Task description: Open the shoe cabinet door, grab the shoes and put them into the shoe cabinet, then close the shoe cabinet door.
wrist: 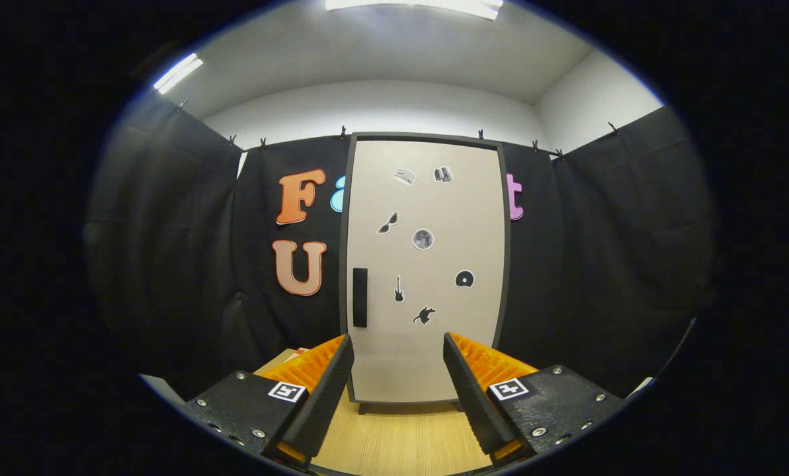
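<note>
Jaws (397, 390) stand open and empty over the wooden tabletop (401, 443). Beyond them, straight ahead, the shoe cabinet (427, 370) stands upright with its door (447, 218) shut. Its dark handle (360, 297), a vertical bar, sits at the door's left edge, left of the jaws' midline; reaching it probably calls for a leftward shift.

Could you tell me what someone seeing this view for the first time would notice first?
The tall pale shoe cabinet door stands shut straight ahead, beyond the fingers, dotted with small dark stickers. Its dark handle sits on the door's left side. The gripper is open, holding nothing, above the wooden surface.
</note>
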The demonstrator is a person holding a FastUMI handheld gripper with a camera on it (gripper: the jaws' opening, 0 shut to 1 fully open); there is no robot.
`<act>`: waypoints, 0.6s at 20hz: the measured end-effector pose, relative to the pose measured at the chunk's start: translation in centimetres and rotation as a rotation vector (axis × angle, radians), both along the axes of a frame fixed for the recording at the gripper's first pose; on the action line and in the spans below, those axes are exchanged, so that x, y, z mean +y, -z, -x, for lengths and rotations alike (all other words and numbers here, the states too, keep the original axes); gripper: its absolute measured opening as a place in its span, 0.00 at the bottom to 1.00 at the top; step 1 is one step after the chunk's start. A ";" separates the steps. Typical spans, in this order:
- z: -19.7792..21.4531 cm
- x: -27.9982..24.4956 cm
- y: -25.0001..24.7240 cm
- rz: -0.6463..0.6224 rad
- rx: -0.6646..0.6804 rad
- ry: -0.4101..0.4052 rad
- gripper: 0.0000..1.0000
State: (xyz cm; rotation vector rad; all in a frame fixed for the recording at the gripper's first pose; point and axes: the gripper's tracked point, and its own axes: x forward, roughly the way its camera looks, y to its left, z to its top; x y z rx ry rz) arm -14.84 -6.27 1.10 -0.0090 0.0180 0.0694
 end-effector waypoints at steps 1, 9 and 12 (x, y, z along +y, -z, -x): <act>0.3 -0.2 -0.1 0.000 -0.002 0.013 0.86; 1.7 -2.1 -0.3 -0.003 -0.001 0.069 0.87; 1.5 -2.1 0.0 -0.011 0.003 0.071 0.87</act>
